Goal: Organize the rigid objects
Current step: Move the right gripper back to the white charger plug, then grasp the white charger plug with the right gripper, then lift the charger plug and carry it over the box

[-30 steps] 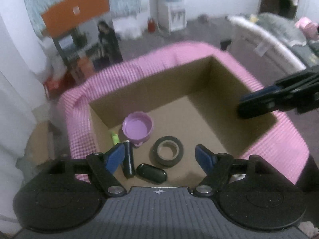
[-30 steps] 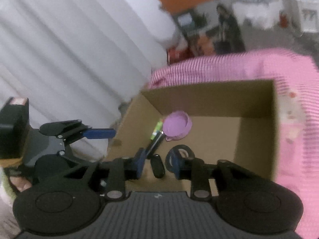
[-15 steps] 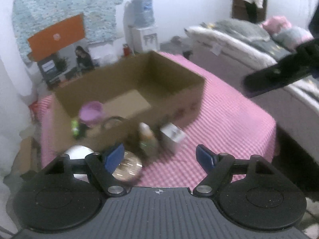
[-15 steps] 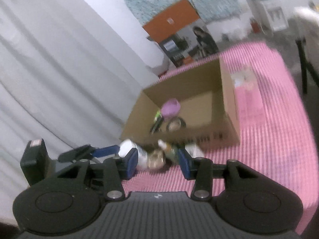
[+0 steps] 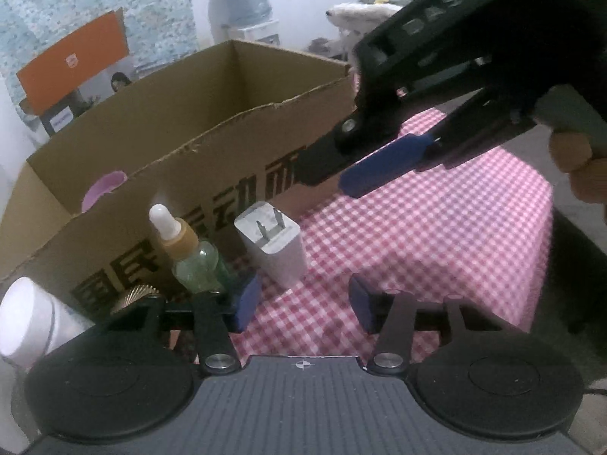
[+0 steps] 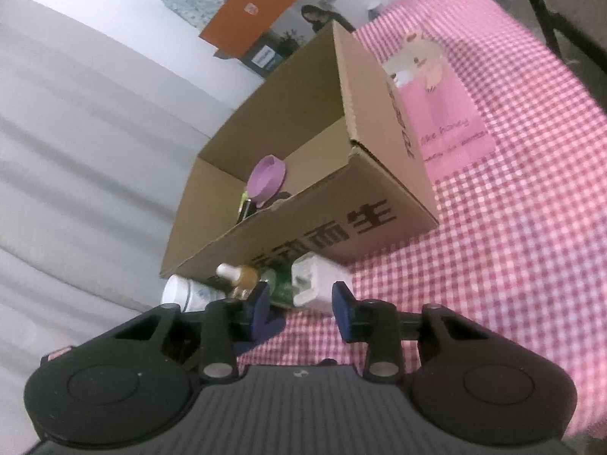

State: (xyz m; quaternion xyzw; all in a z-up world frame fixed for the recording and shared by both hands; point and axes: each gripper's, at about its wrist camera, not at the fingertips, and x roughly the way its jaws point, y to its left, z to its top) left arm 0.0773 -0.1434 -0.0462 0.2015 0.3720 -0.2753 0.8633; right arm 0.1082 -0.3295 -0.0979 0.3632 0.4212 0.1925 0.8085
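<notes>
1. My left tongs (image 5: pixel 301 305): jaws closing, part spread, nothing between the pads, only checked cloth (image 5: pixel 436 235) under them.
2. Plug (image 5: pixel 271 244) stands approx 11 o'clock of the left tongs, prongs up, apart from them; dropper bottle (image 5: pixel 189 254) sits just beside the left pad at 10, contact unclear.
3. My right tongs (image 6: pixel 301 305): closing too, plug at the gap's far end, pinch not seen.
4. Box (image 6: pixel 322 174) behind at 12, w/ purple lid (image 6: pixel 267 178) inside.

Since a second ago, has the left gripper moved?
Yes. The left gripper was above the open box; now it is low in front of the box's near wall, jaws closing on nothing.
</notes>
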